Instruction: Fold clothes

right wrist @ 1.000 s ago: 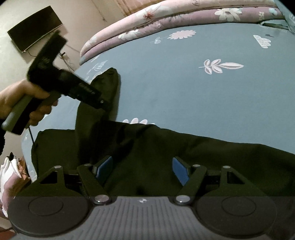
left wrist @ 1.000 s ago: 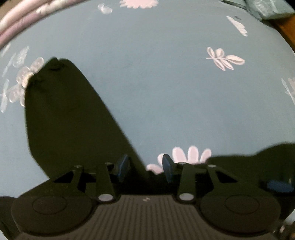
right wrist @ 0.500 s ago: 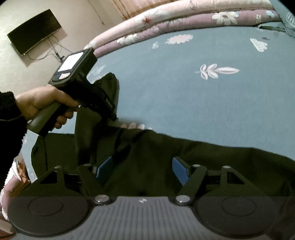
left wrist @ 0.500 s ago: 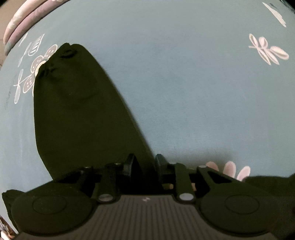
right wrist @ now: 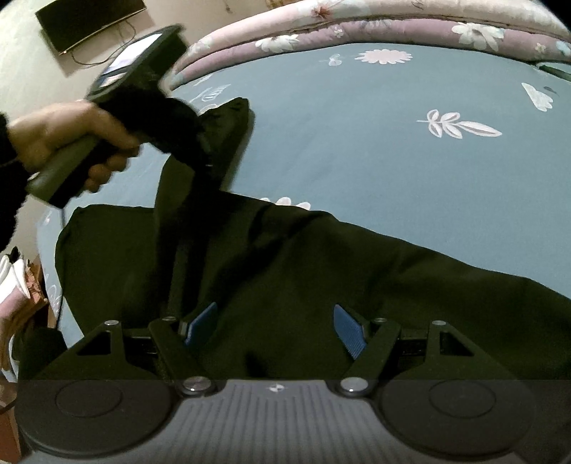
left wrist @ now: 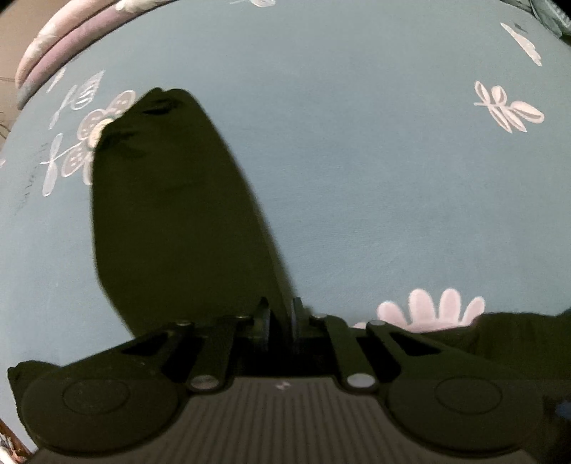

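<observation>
A black garment (right wrist: 321, 271) lies spread on the blue floral bedsheet (right wrist: 374, 153), one long sleeve (left wrist: 171, 214) stretching away toward the bed's far left. My left gripper (left wrist: 280, 316) is shut on the near edge of that sleeve, and the cloth rises slightly where it is pinched. From the right wrist view the left gripper (right wrist: 203, 160) shows above the sleeve (right wrist: 232, 121), held by a hand (right wrist: 67, 135). My right gripper (right wrist: 274, 328) hovers open over the garment's body, blue pads (right wrist: 348, 330) wide apart, nothing between them.
Folded pink and purple floral quilts (right wrist: 357, 25) lie along the far edge of the bed. A dark wall-mounted screen (right wrist: 89, 21) hangs at upper left. The bed's left edge (right wrist: 46, 228) drops off beside some pale items on the floor.
The left gripper closed from open onto the sleeve's edge and has lifted it a little. The hand holding it rose. The right gripper stayed open and barely moved.
</observation>
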